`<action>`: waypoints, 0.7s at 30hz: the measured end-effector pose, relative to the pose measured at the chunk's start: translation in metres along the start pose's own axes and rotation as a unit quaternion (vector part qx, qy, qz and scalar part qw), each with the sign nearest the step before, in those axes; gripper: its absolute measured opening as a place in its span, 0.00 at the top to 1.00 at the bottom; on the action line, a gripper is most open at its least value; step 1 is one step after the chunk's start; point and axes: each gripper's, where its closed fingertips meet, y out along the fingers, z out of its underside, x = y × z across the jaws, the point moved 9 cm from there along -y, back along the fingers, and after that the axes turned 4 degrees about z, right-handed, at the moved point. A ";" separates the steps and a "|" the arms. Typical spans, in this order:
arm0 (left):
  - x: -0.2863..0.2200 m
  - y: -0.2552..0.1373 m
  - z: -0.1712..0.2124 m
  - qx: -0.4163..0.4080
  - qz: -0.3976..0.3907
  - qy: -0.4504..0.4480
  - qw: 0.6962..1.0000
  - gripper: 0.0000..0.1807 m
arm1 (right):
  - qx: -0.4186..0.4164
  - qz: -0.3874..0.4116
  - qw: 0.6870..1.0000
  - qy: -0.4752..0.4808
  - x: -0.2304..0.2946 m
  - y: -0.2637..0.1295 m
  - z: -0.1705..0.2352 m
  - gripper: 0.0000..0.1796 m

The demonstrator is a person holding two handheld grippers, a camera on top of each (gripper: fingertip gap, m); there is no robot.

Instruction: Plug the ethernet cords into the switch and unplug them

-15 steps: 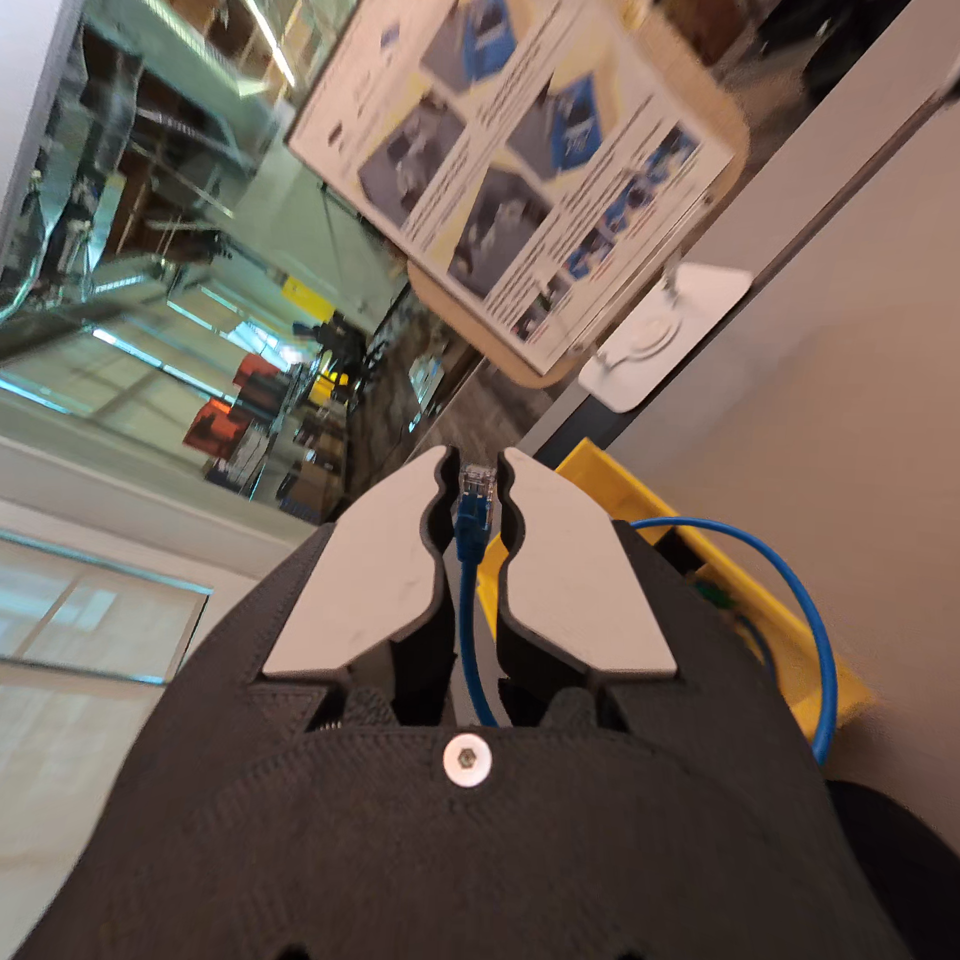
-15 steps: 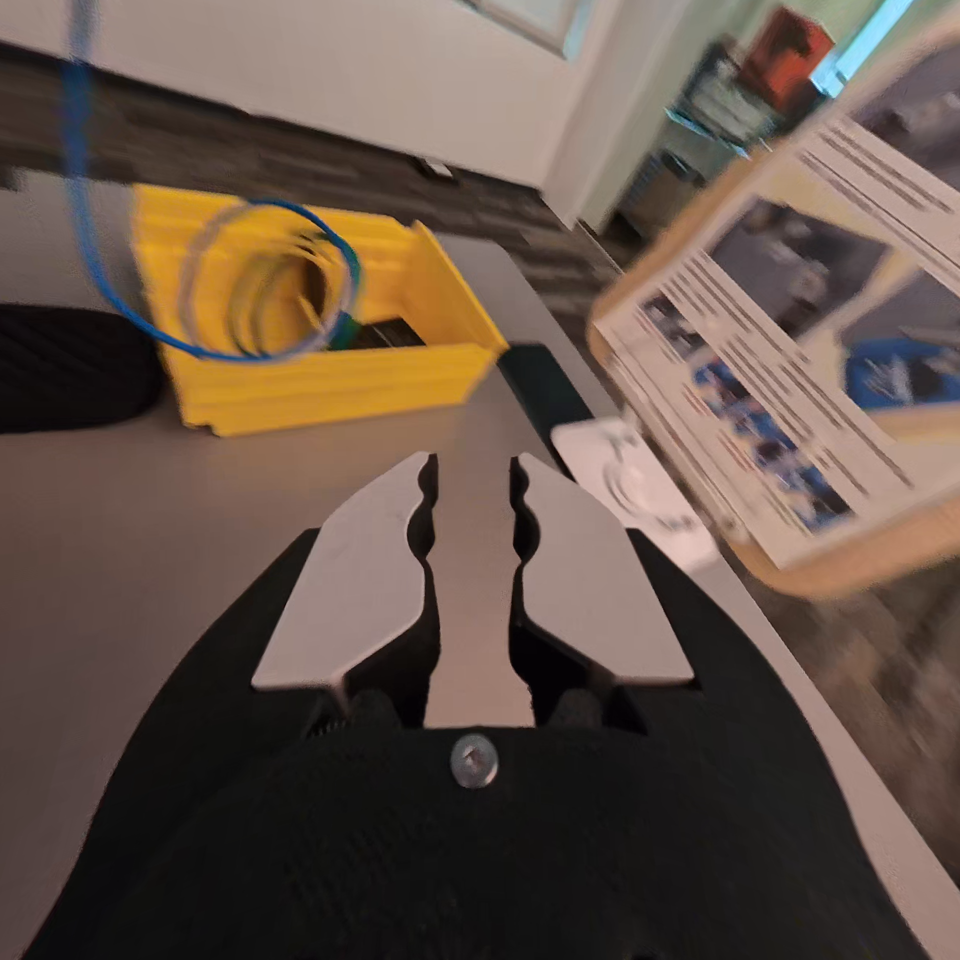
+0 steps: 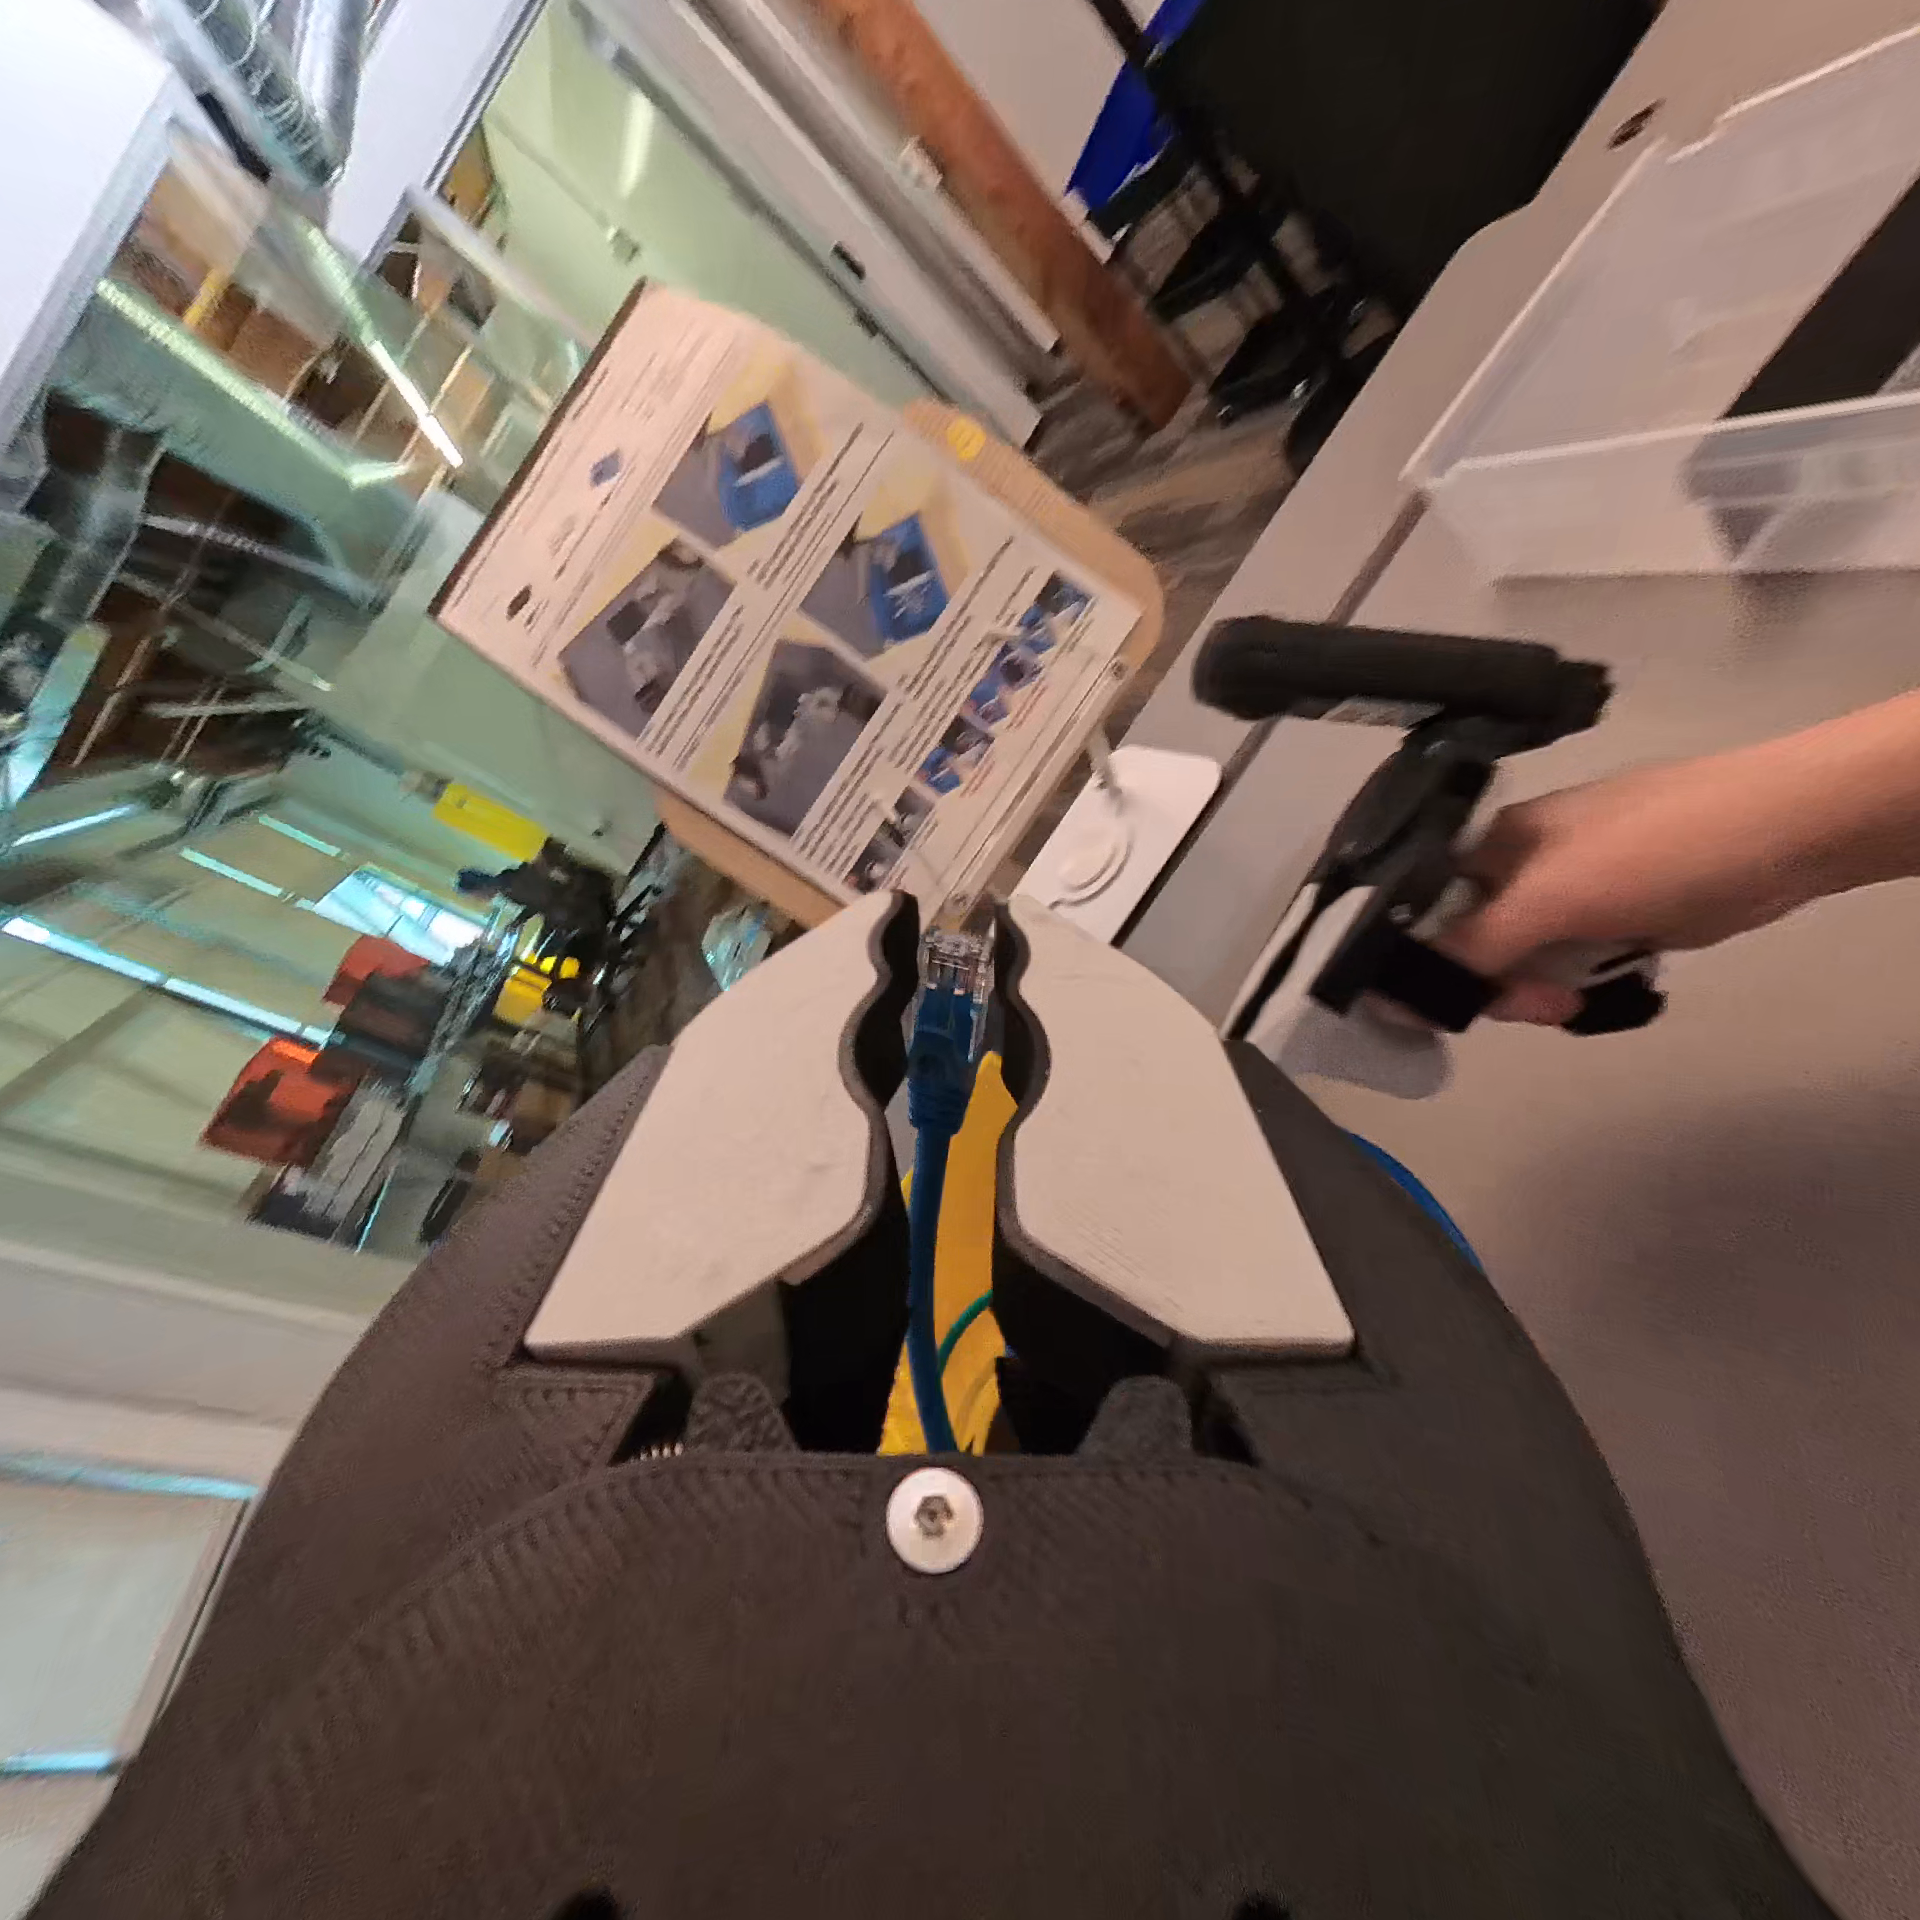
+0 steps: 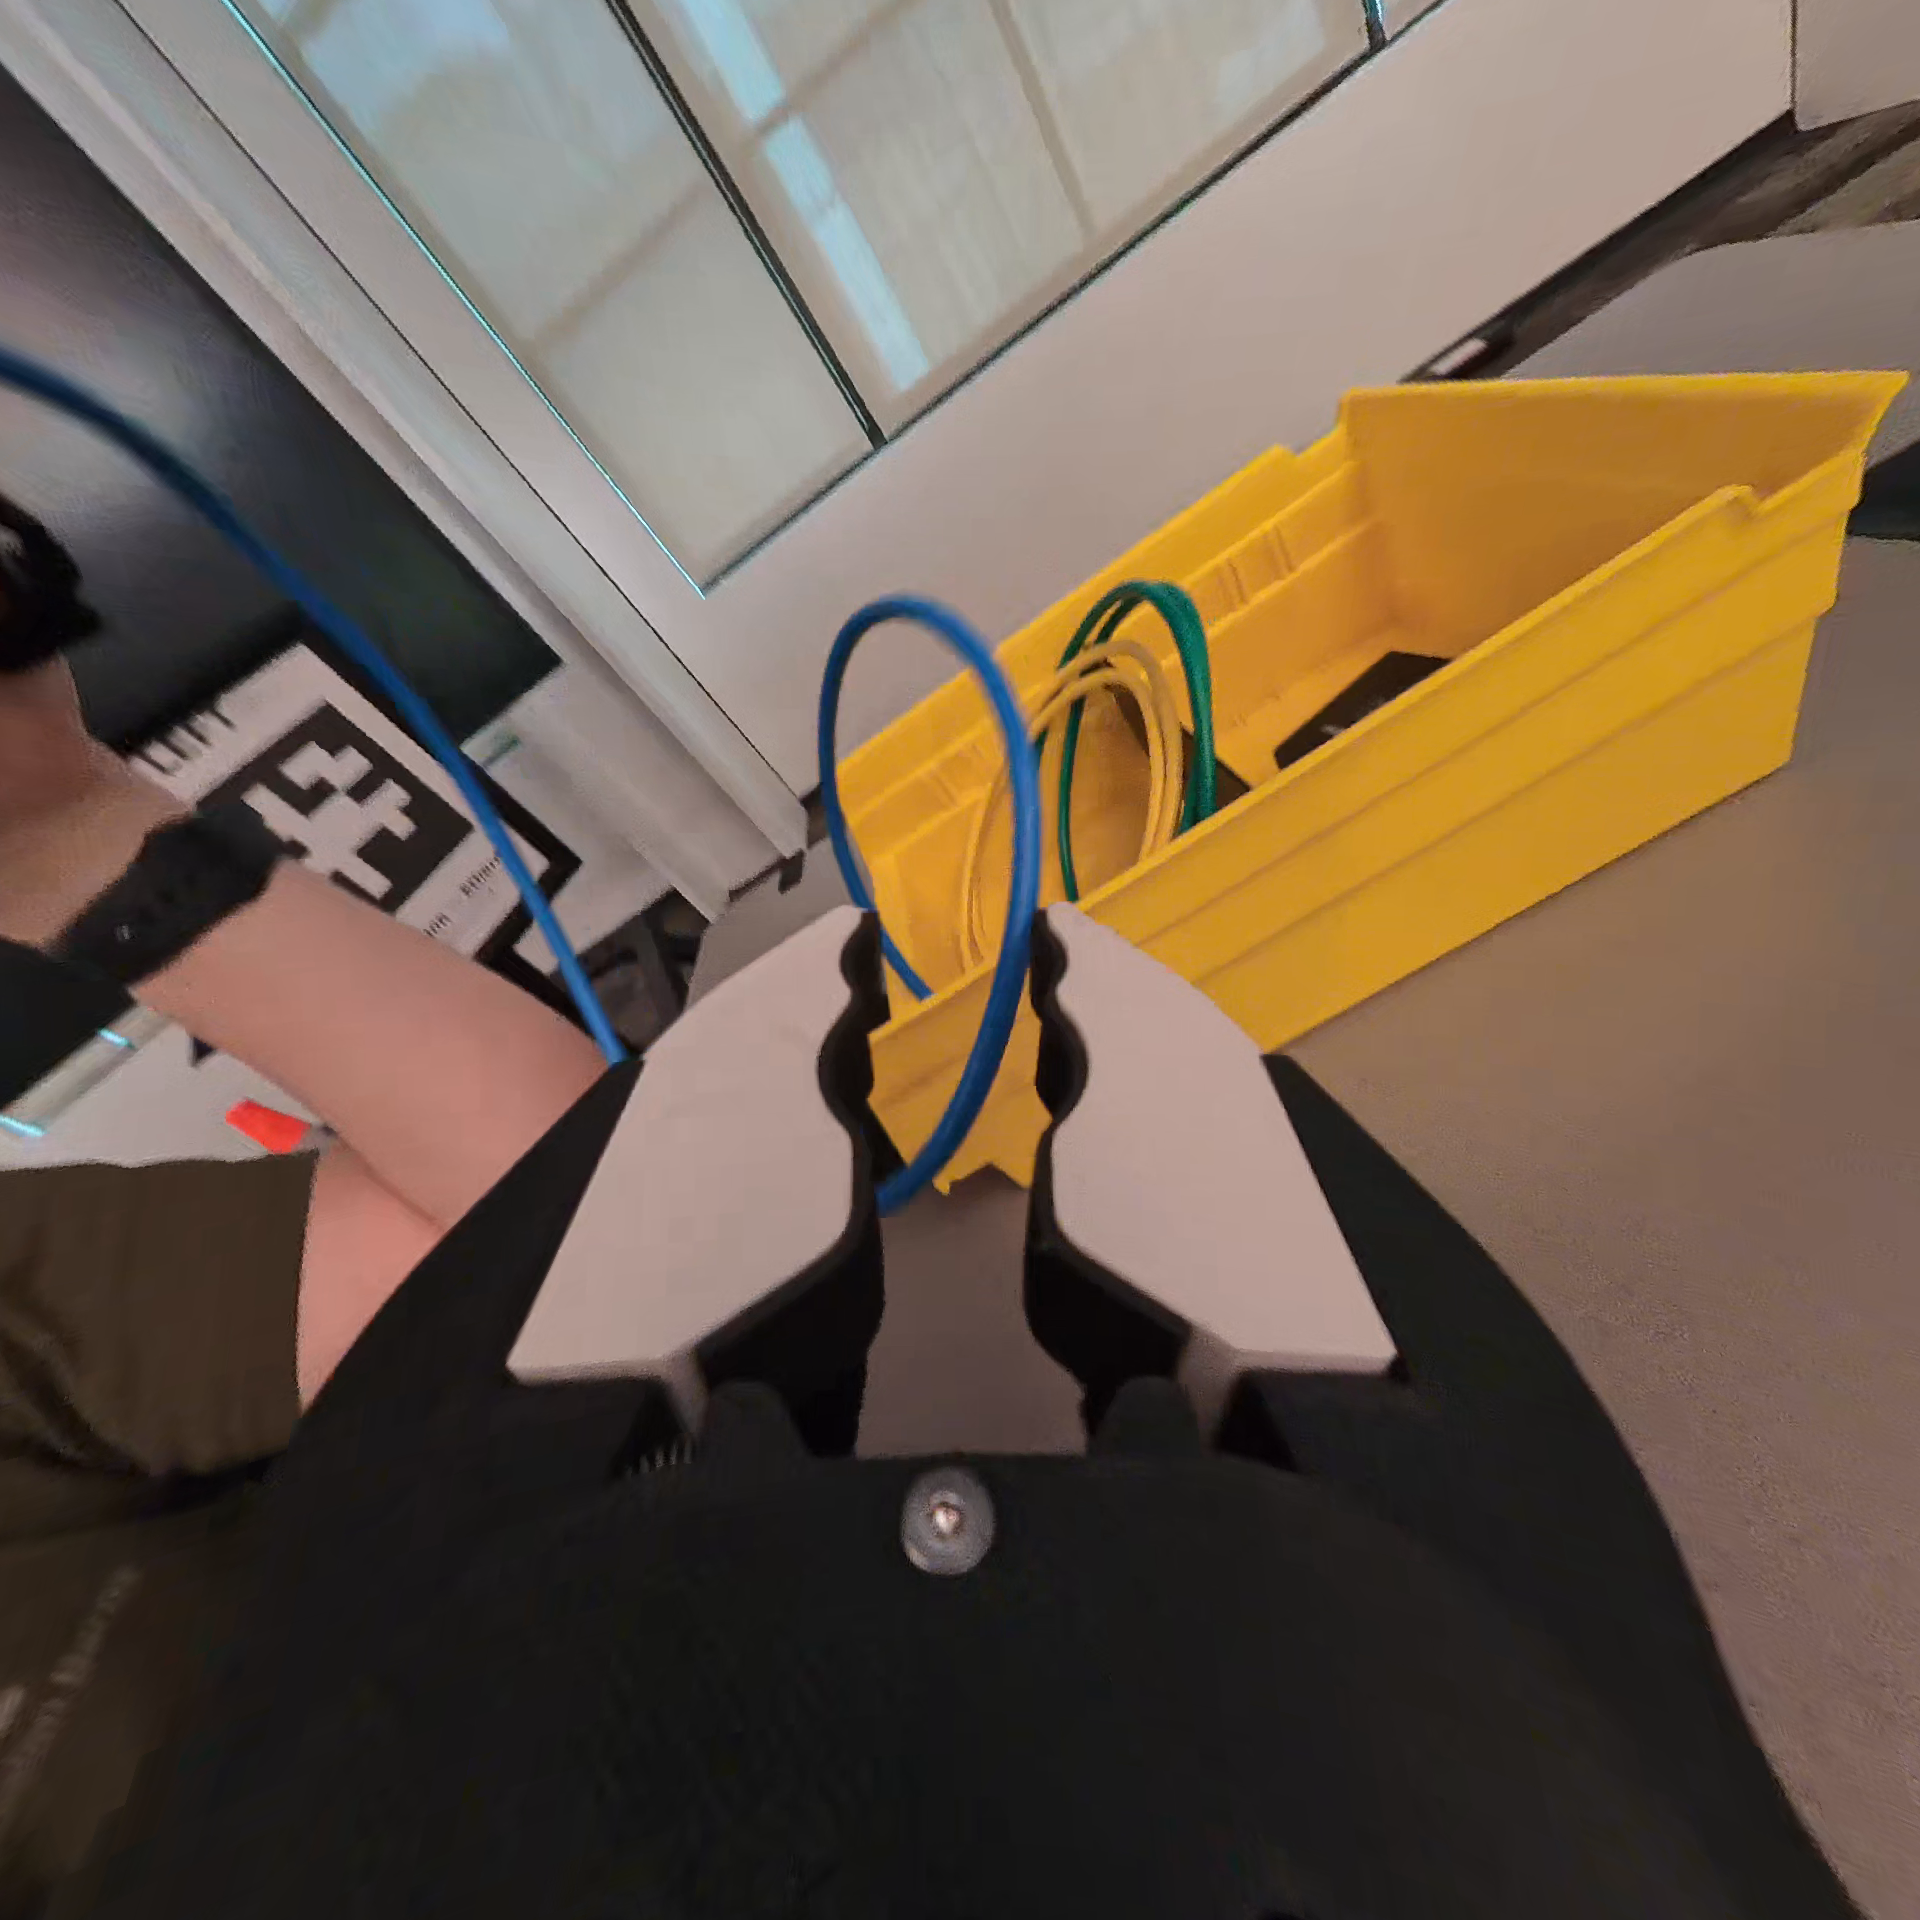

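Between the left gripper's (image 3: 951, 920) nearly closed jaws sits the blue ethernet cord's (image 3: 932, 1101) clear plug (image 3: 954, 961), pointing to twelve o'clock, probably ready for insertion. Empty, the right gripper (image 4: 951, 925) stands parted, framing the cord's loop. At two o'clock the yellow bin (image 4: 1455, 790) holds a dark box, perhaps the switch (image 4: 1361, 707).

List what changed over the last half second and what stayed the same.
The right gripper swung from the poster side toward the yellow bin, so the blue cord now loops between its open fingers, ungrasped. The left gripper turned, bringing the other gripper into its view. It stays shut on the cord's plug.
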 end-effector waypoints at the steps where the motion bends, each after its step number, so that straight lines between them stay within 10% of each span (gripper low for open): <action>1: -0.003 0.000 -0.003 -0.007 0.006 0.002 1.000 0.93 | -0.001 0.000 1.000 0.009 -0.004 0.001 -0.002 0.87; 10: -0.008 0.004 0.003 -0.013 0.046 -0.032 0.998 0.90 | 0.036 0.000 0.997 -0.073 0.013 -0.030 -0.032 0.98; 15: -0.002 -0.006 0.004 -0.069 0.148 -0.127 0.978 0.51 | -0.027 0.092 0.976 -0.196 0.041 -0.108 -0.083 0.98; 21: 0.017 -0.014 0.019 -0.081 0.120 -0.180 0.973 0.54 | -0.123 0.127 0.949 -0.260 0.090 -0.192 -0.111 0.98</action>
